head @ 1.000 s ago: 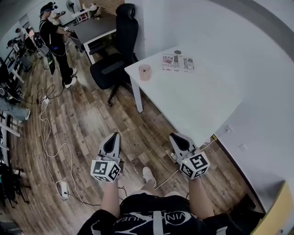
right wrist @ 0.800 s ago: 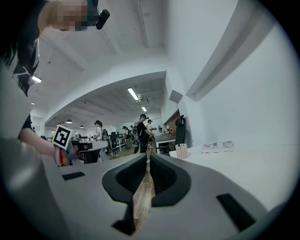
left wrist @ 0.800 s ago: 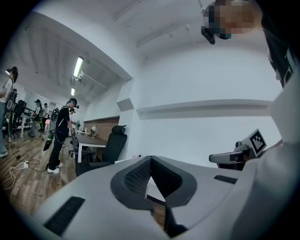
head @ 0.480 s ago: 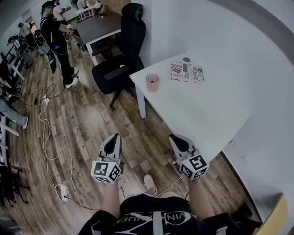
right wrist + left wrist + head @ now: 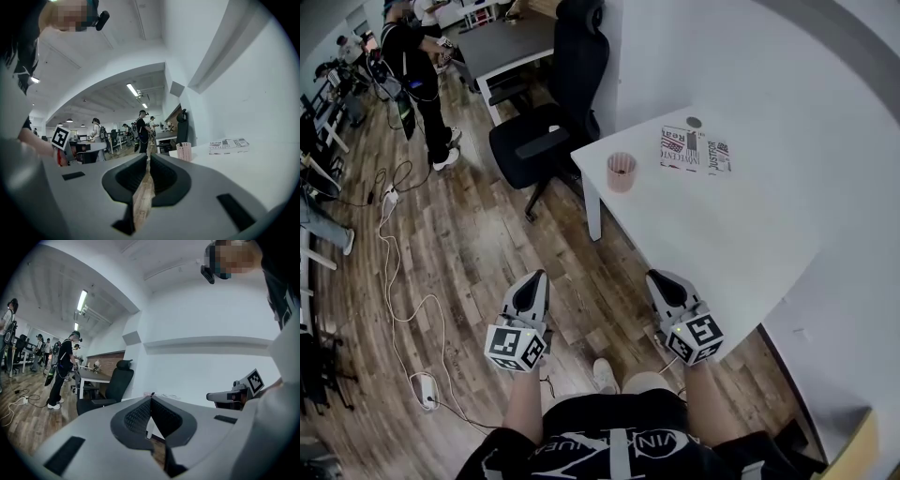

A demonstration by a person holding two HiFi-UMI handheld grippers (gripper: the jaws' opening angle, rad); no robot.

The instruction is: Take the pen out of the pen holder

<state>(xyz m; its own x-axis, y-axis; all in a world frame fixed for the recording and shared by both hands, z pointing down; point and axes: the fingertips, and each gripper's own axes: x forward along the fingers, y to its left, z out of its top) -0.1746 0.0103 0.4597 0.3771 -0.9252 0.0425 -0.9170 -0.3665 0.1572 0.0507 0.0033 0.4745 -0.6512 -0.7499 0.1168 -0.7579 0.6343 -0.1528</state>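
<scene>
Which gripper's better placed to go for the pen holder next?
Right, likely. The right gripper hangs beside the white table bearing the pink mesh pen holder; the left gripper is over open floor. Both shut, empty.

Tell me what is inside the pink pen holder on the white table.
Inside the pen holder, near the corner of the table, the head view shows only a small dark shape, possibly the pen; it is too small to confirm. The holder's wall covers the rest.

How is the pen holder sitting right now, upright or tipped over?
Upright. The pen holder stands on its base near the corner of the white table, mouth up; the right gripper view shows its wall vertical.
</scene>
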